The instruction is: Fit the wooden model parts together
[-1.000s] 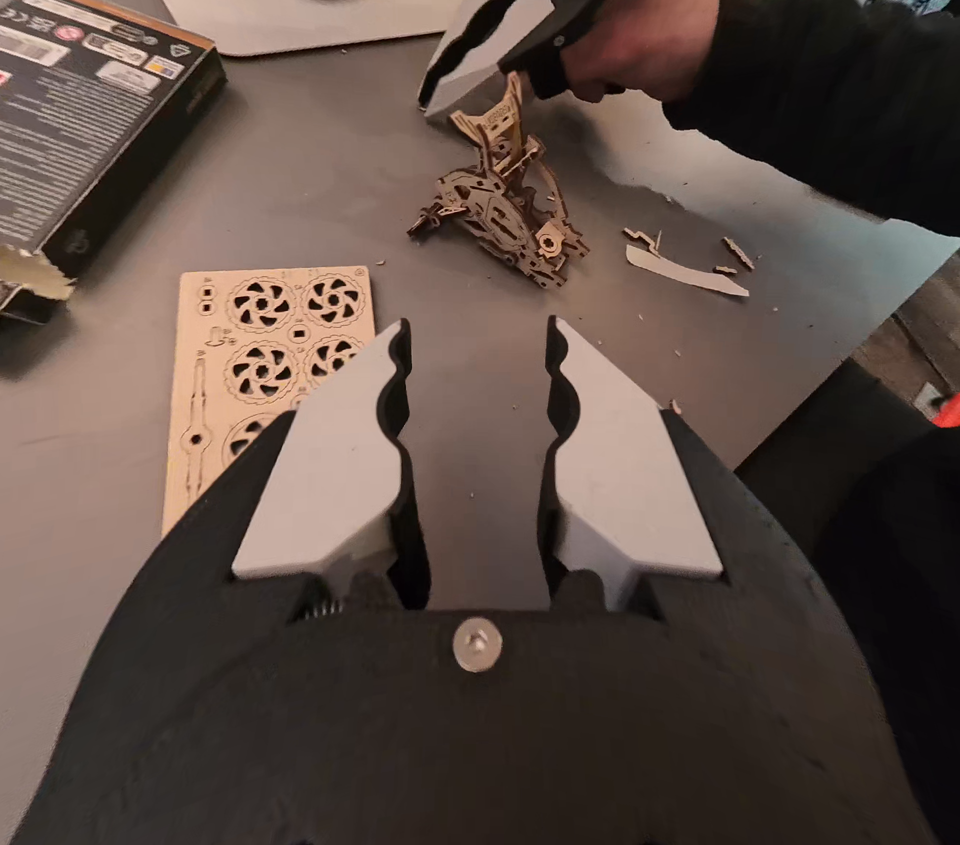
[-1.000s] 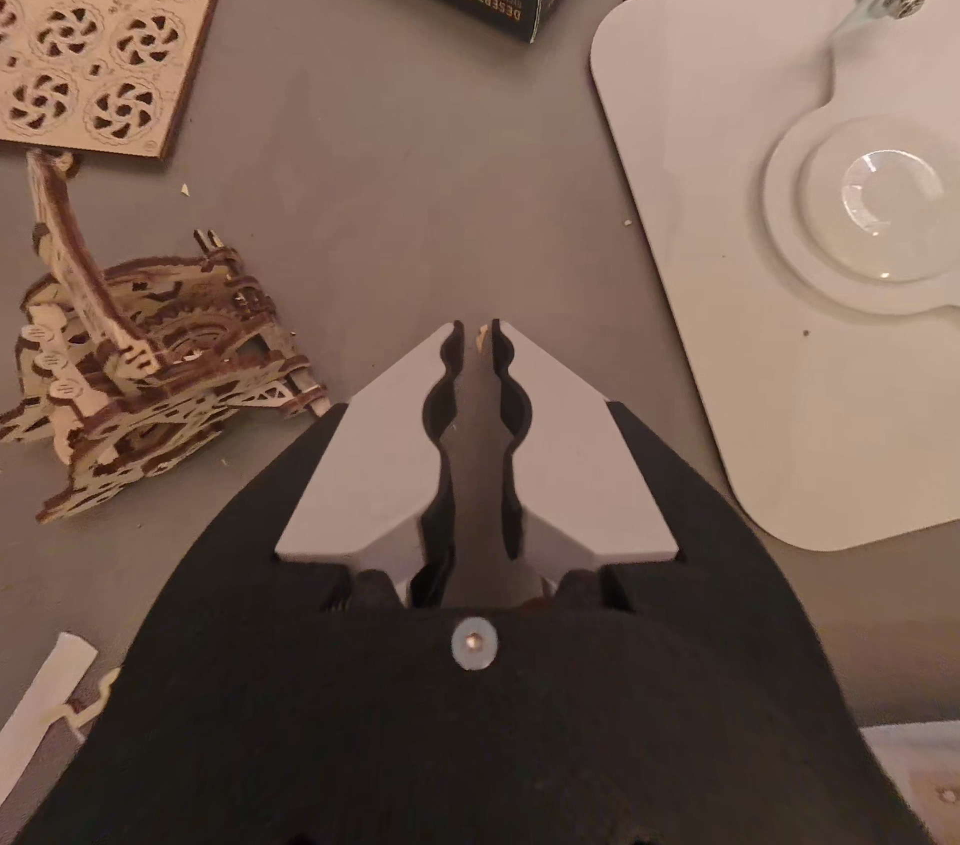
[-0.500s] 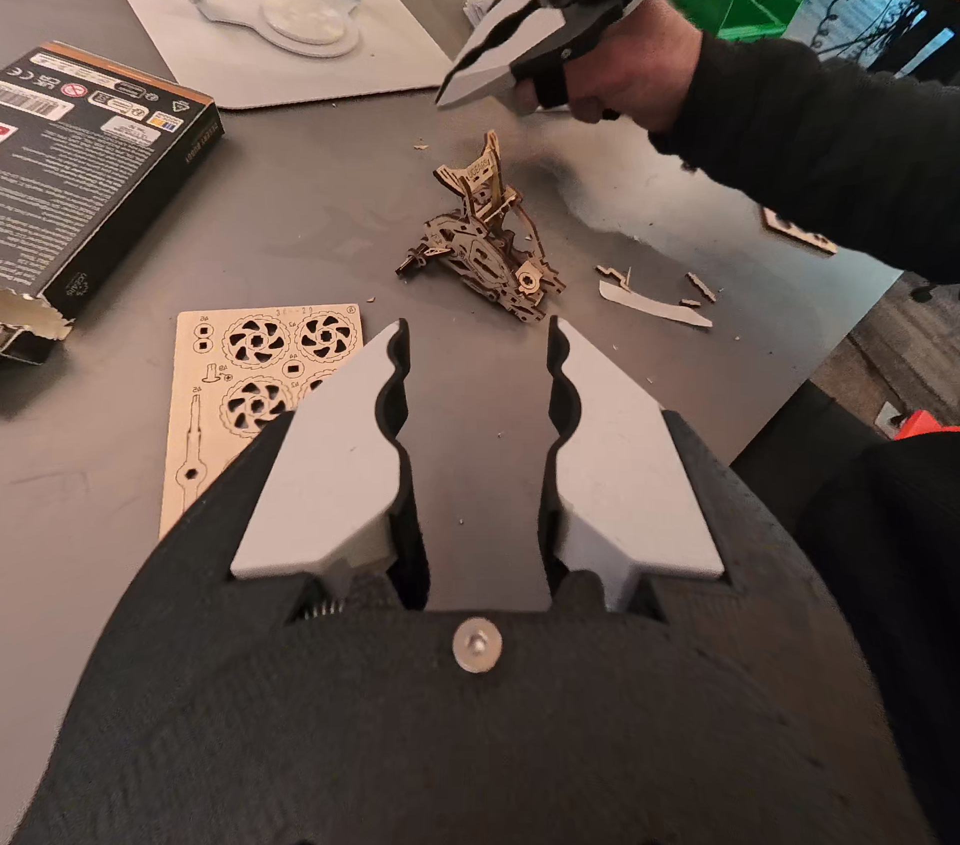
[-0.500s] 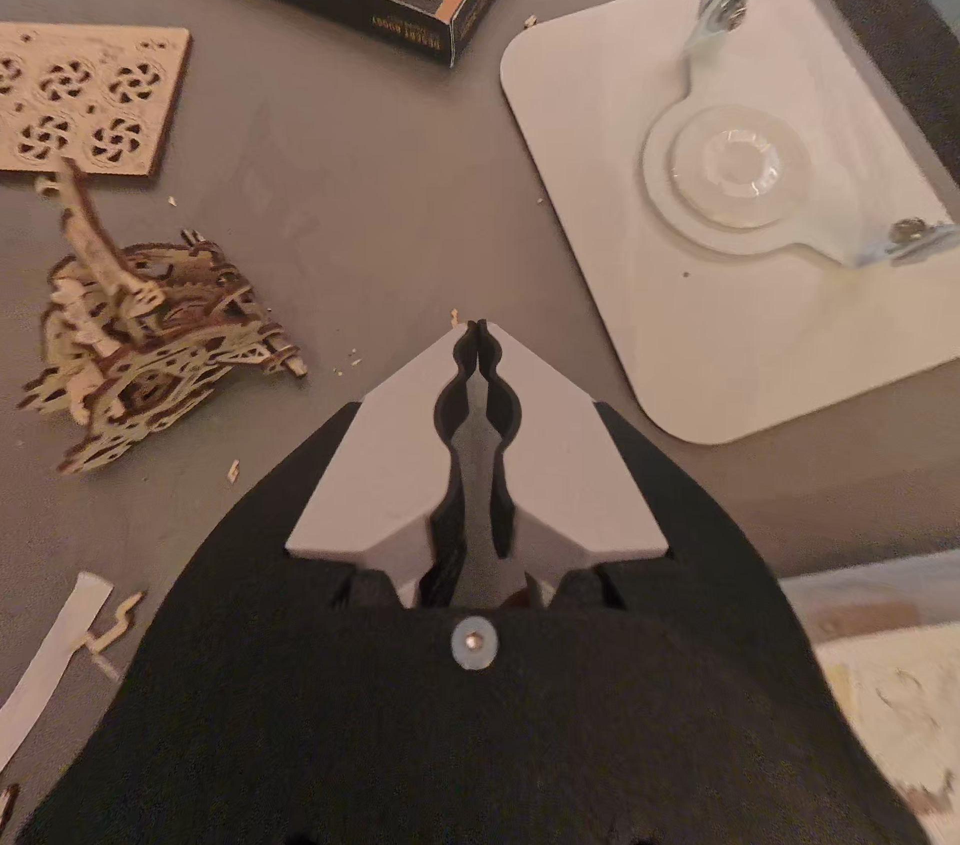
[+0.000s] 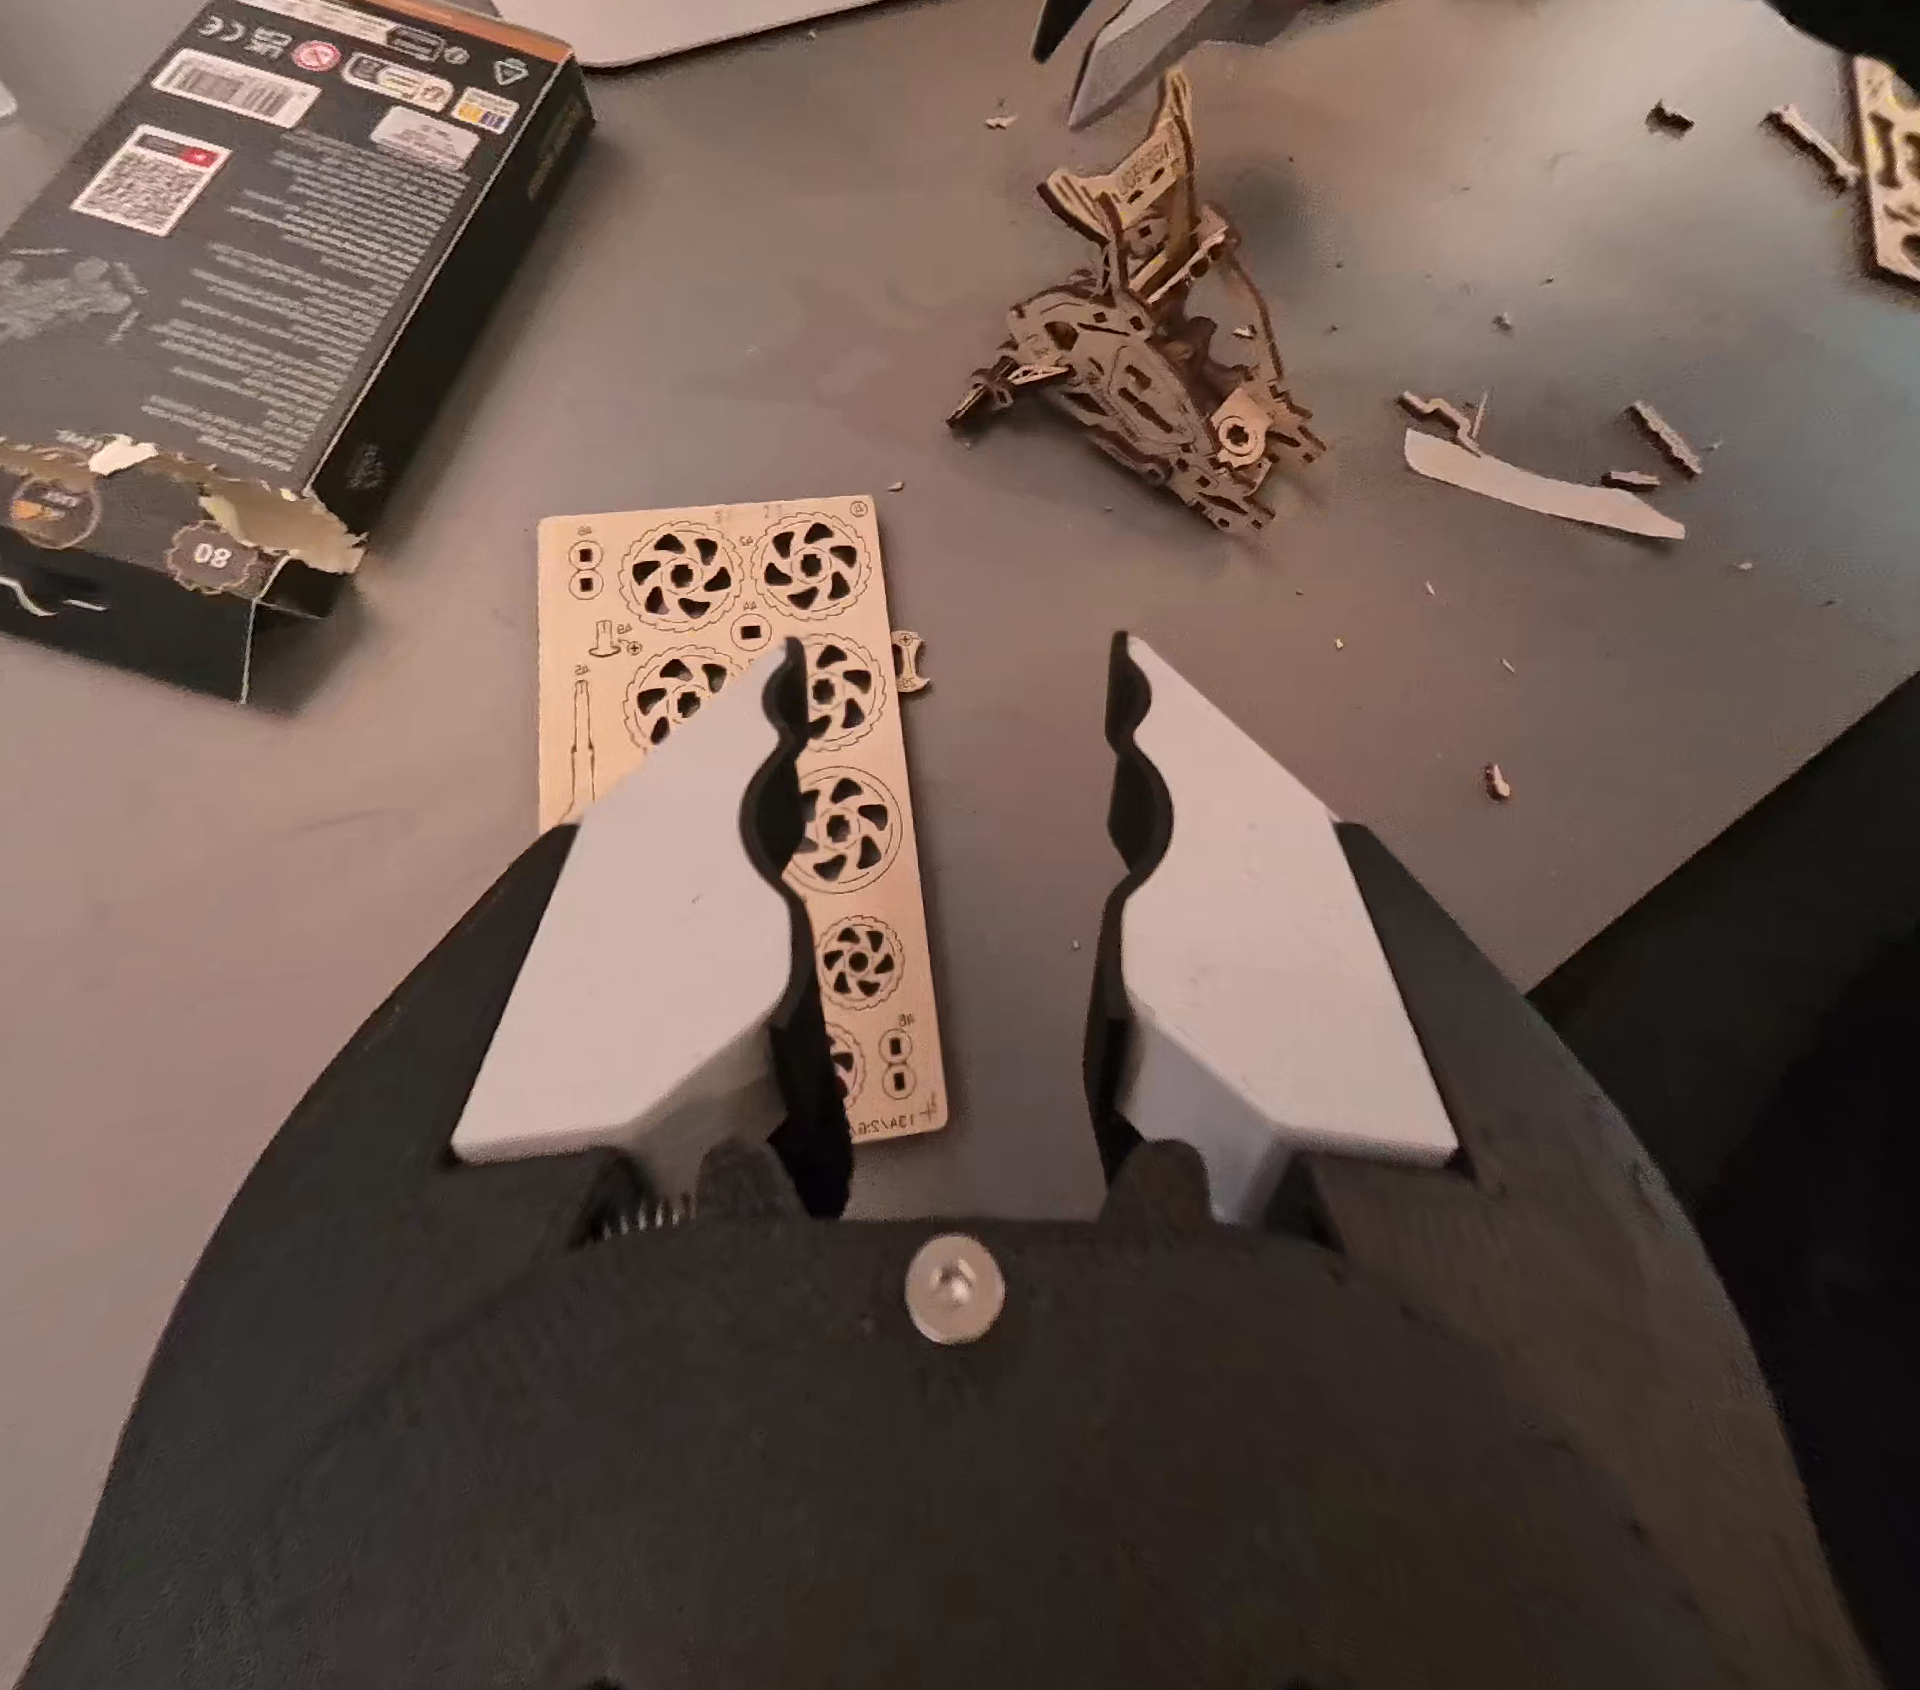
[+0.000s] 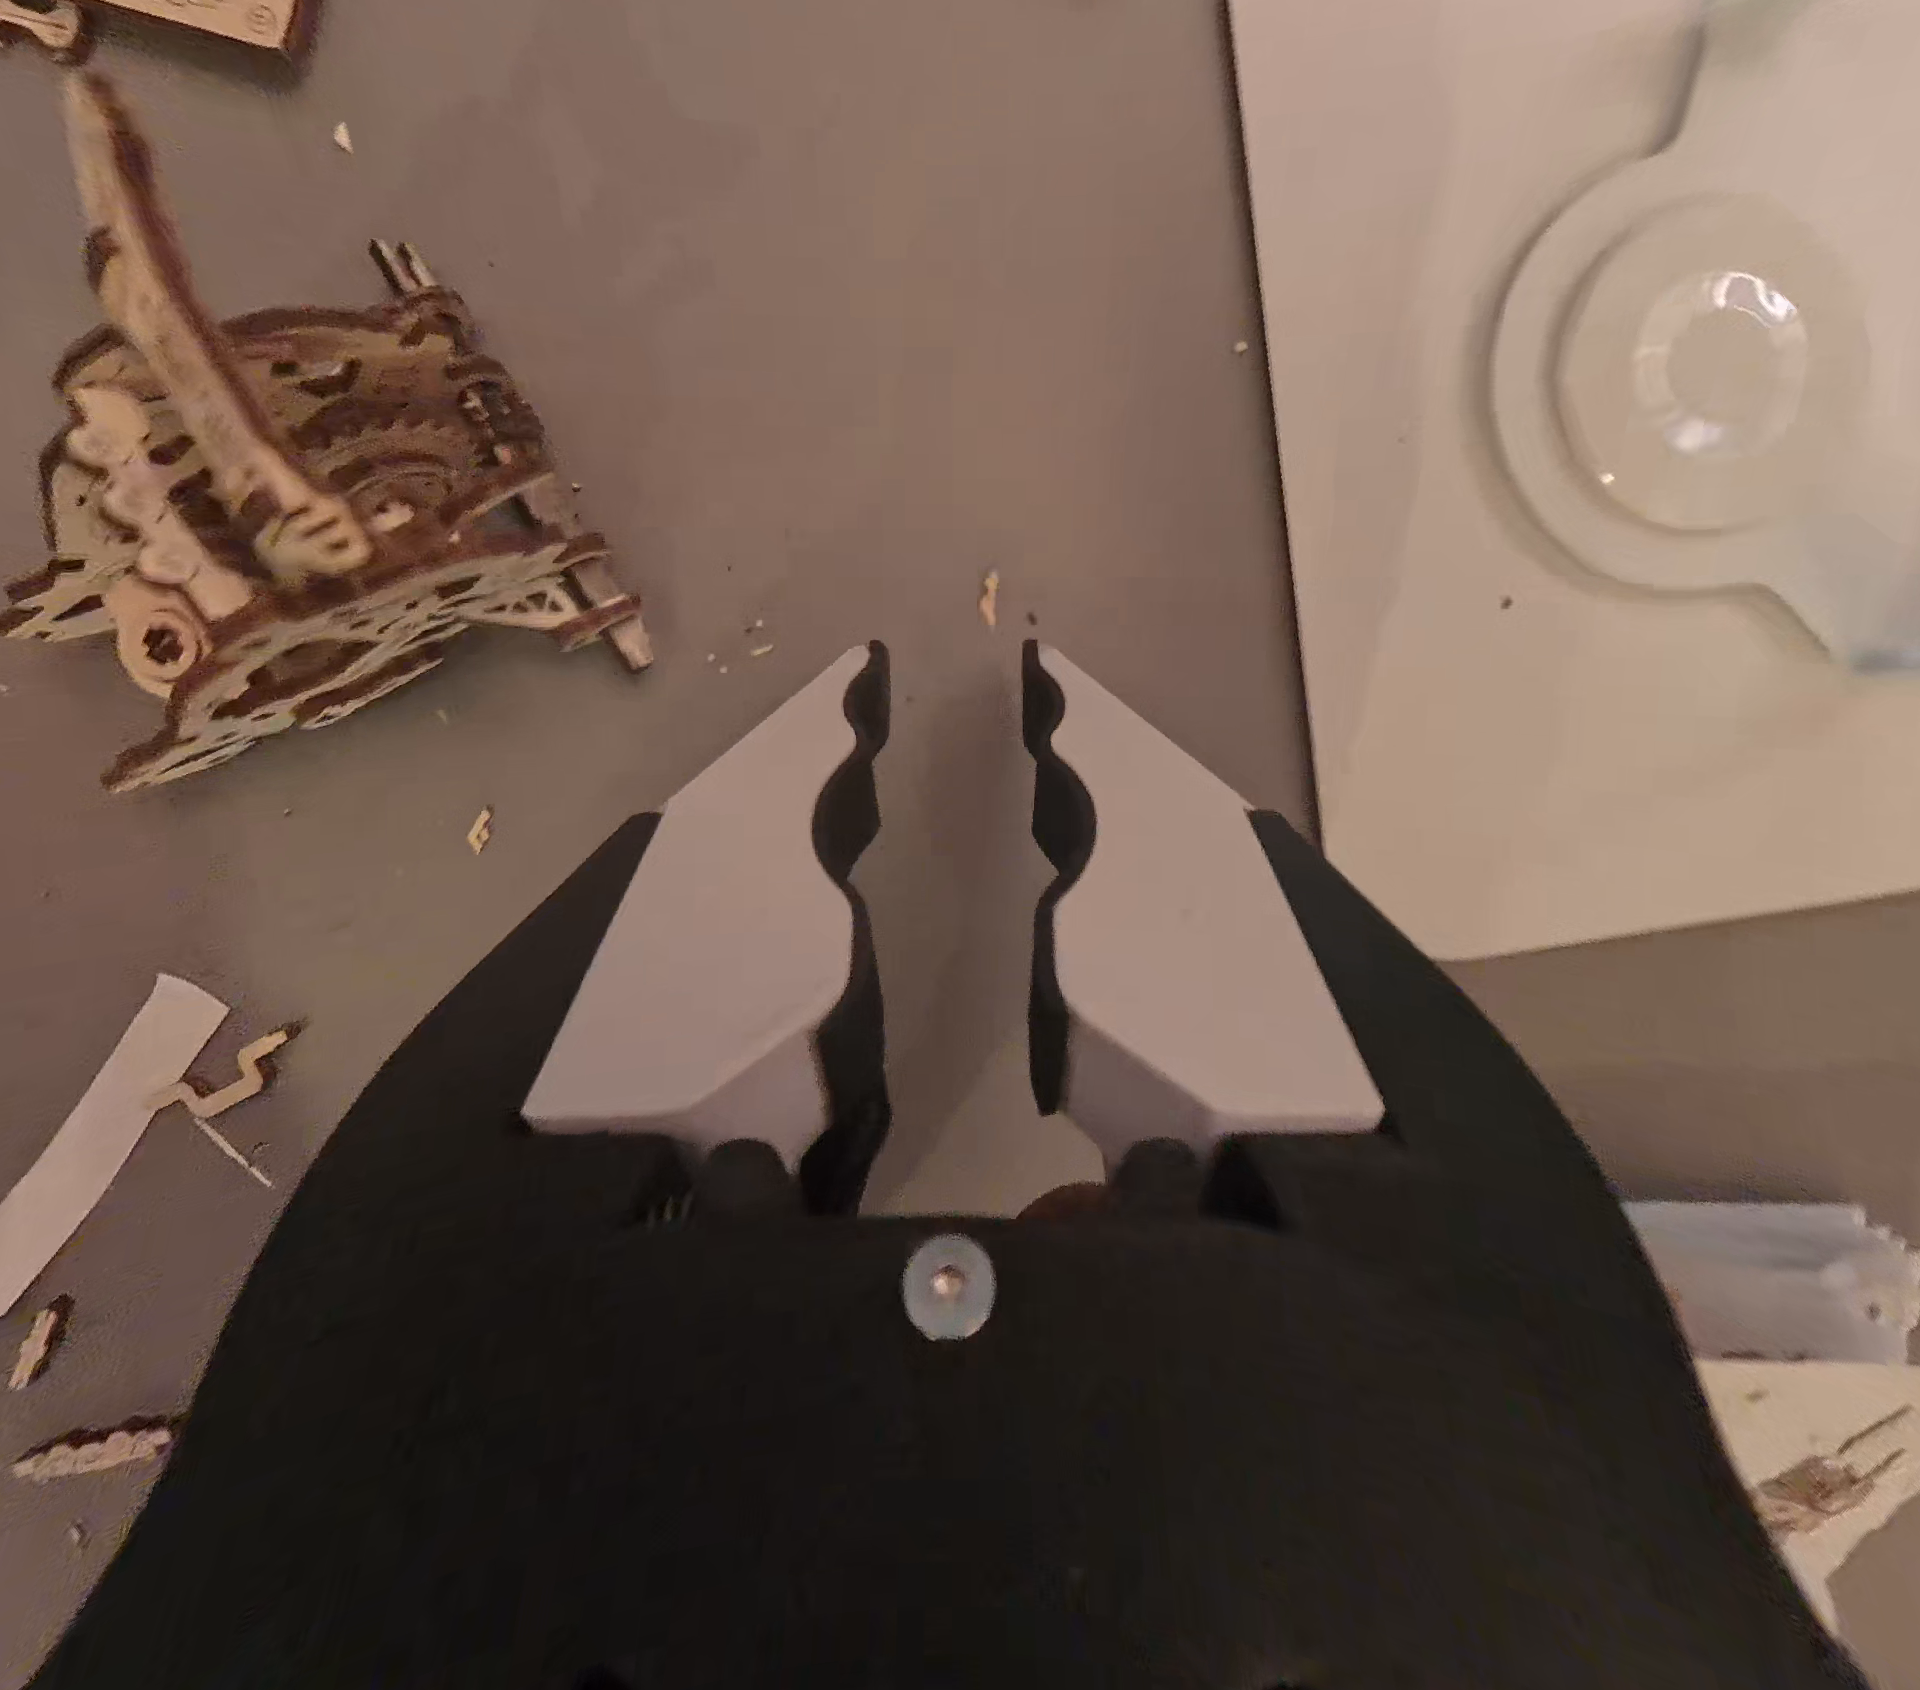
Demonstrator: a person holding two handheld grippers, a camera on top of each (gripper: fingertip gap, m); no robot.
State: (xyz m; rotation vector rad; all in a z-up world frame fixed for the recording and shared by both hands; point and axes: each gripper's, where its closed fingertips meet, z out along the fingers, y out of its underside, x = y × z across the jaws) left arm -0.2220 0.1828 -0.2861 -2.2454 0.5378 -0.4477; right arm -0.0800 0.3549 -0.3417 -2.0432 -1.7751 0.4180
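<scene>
now right tool (image 6: 954, 653) parted, empty, left tool (image 5: 954, 653) still wide, empty

Both wrist views look steeply down, close above table (image 5: 312, 913); both share wooden model (image 5: 1143, 352).

- Open grey tabletop (image 6: 831, 206) lay between the half-built wooden model (image 6: 301, 518) and the white stand base (image 6: 1558, 705); only small wood chips there.
- Right gripper (image 6: 954, 653), fingers parted and empty, hung over that lane, model close on its left, base close on its right.
- Left gripper (image 5: 951, 653), fingers wide and empty, sat over the parts sheet (image 5: 717, 601) toward the near edge; bare table ahead up to the model.
- Black box (image 5: 239, 269) blocked the left side.
- Scraps and a white strip (image 5: 1538, 487) littered the area beside the model toward the right edge.
- Base filled the far side.
</scene>
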